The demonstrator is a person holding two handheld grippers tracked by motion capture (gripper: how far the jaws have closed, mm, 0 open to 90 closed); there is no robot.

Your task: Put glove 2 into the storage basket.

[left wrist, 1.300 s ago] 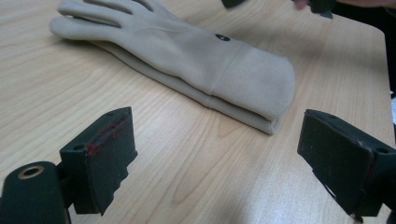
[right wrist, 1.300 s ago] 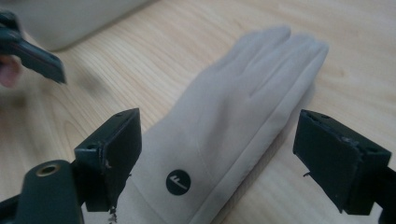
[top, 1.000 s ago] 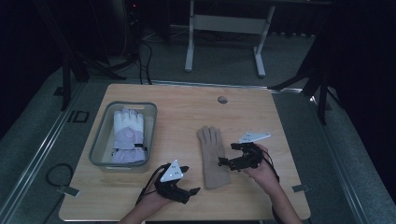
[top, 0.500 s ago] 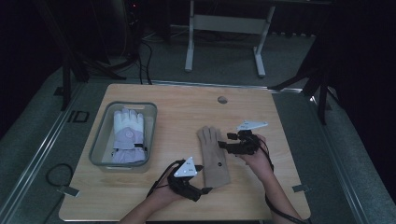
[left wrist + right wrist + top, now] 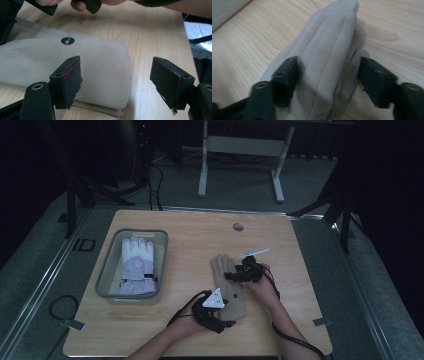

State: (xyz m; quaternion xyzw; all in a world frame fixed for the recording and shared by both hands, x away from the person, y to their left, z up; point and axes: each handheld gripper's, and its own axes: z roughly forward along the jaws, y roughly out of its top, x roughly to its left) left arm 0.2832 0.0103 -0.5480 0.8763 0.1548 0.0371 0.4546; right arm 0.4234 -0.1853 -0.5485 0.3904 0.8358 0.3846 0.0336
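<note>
A tan glove [image 5: 233, 293] lies flat on the wooden table [image 5: 190, 235], fingers pointing away from me. My right gripper [image 5: 231, 275] sits at its finger end. In the right gripper view, the right gripper [image 5: 328, 67] has just closed and is shut on the glove's bunched fingers [image 5: 329, 50]. My left gripper [image 5: 227, 321] is at the cuff end. In the left gripper view, the left gripper [image 5: 117, 67] has its jaws astride the cuff [image 5: 105, 82]. They have just been closing but stand apart from the fabric.
A grey bin [image 5: 106, 287] at the table's left holds a white and lavender glove [image 5: 136, 262]. A round grommet [image 5: 238, 226] sits near the far edge. A metal stand [image 5: 240, 145] is on the floor beyond the table.
My left hand slid right to the glove's cuff. My right hand moved left and down onto the glove's fingers, and its jaws closed on them.
</note>
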